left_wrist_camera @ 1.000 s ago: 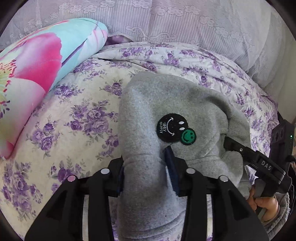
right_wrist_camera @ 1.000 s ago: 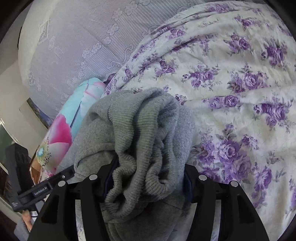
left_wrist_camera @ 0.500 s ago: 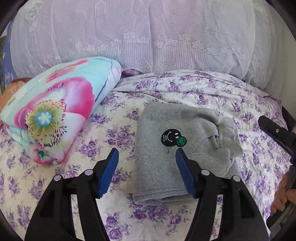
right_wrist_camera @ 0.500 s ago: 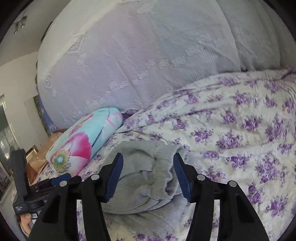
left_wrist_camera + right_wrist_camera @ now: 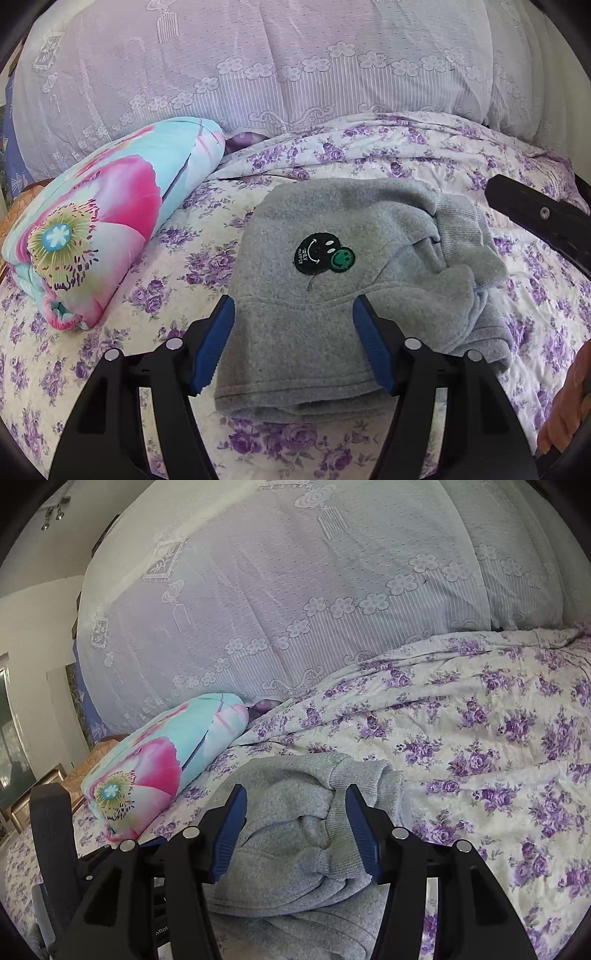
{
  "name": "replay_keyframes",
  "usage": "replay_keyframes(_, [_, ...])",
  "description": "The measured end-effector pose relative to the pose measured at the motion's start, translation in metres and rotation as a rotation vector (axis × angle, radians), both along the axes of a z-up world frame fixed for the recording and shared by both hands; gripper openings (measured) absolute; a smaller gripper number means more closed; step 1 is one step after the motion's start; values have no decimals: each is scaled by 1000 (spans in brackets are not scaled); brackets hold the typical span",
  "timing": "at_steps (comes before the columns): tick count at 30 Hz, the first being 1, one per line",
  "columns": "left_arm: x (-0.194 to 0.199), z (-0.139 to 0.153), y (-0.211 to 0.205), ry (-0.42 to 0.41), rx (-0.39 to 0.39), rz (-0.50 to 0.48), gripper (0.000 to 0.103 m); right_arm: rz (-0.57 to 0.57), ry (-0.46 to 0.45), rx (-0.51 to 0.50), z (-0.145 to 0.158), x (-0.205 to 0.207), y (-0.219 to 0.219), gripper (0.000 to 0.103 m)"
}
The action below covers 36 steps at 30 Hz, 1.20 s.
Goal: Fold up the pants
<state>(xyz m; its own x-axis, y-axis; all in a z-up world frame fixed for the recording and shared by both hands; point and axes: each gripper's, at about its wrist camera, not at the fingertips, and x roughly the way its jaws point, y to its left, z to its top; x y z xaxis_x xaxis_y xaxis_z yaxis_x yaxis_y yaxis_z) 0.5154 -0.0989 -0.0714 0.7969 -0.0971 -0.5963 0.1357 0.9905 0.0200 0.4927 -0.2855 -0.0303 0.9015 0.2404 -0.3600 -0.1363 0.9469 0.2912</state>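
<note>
Both grippers are wide open and hold nothing. Left gripper point(image 5: 293, 343) hangs over the near end of the gray pants point(image 5: 332, 295), with one blue pad point(image 5: 216, 343) on each side of the cloth. It looks like the pads do not touch the cloth, but that is hard to tell. Right gripper point(image 5: 295, 830) hangs over the bunched end of the pants point(image 5: 295, 834), and its blue pads point(image 5: 364, 834) are spread apart the same way.

The pants lie folded in a thick bundle on the bed point(image 5: 110, 350). On top is a round black patch point(image 5: 317, 254) with a smiley face and a small green face stuck to its edge. The near edge of the bundle is neat and flat. The right side is lumpy, with the ribbed band point(image 5: 458, 229) curled up on top.

The bed has a cream sheet point(image 5: 480, 738) with purple flowers on it. To the left of the pants, with a gap of sheet between, lies a rolled blanket point(image 5: 107, 221) in pink and light blue with a big flower print. Behind the bed hangs a pale lacy curtain point(image 5: 277, 66). In the left view, a black part of the other tool point(image 5: 539, 218) shows at the right edge, and a bit of the person's hand point(image 5: 569, 398) shows in the bottom right corner.
</note>
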Motion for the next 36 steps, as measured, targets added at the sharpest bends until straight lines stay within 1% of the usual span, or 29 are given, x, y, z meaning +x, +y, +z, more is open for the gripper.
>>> replay_keyframes(4, [13, -4, 5, 8, -40, 31, 64, -10, -5, 34, -8, 10, -1, 56])
replay_keyframes(6, [15, -8, 6, -1, -31, 46, 65, -13, -5, 5, -17, 12, 2, 56])
replay_keyframes(9, [16, -16, 1, -11, 8, 50, 67, -5, 25, -62, -27, 17, 8, 56])
replay_keyframes(11, [17, -18, -1, -18, 19, 51, 69, -13, 31, -65, -28, 17, 8, 56])
replay_keyframes(18, [21, -20, 8, -3, -37, 36, 73, -23, 46, -108, -36, 20, 12, 57])
replay_keyframes(21, [21, -22, 9, -1, -42, 36, 74, -33, 23, -120, -34, 17, 13, 57])
replay_keyframes(24, [22, -23, 12, 5, -56, 44, 79, -45, -40, -141, -27, 7, 15, 57])
replay_keyframes(25, [22, -23, 13, 8, -60, 46, 80, -40, -47, -157, -25, 6, 18, 57])
replay_keyframes(26, [22, -24, 14, 13, -62, 48, 82, -32, -28, -192, -26, 8, 23, 57])
replay_keyframes(27, [22, -24, 15, 21, -62, 46, 83, -22, 19, -235, -31, 15, 28, 57])
replay_keyframes(29, [22, -27, 17, 41, -58, 41, 84, -27, 156, -291, -50, 31, 31, 57])
replay_keyframes(30, [22, -29, 18, 57, -50, 39, 85, -32, 210, -287, -56, 37, 27, 58])
replay_keyframes(32, [21, -33, 21, 84, -47, 33, 86, -13, 228, -254, -57, 38, 19, 58])
replay_keyframes(36, [15, -37, 28, 115, -61, 33, 88, -4, 243, -317, -59, 34, 23, 57])
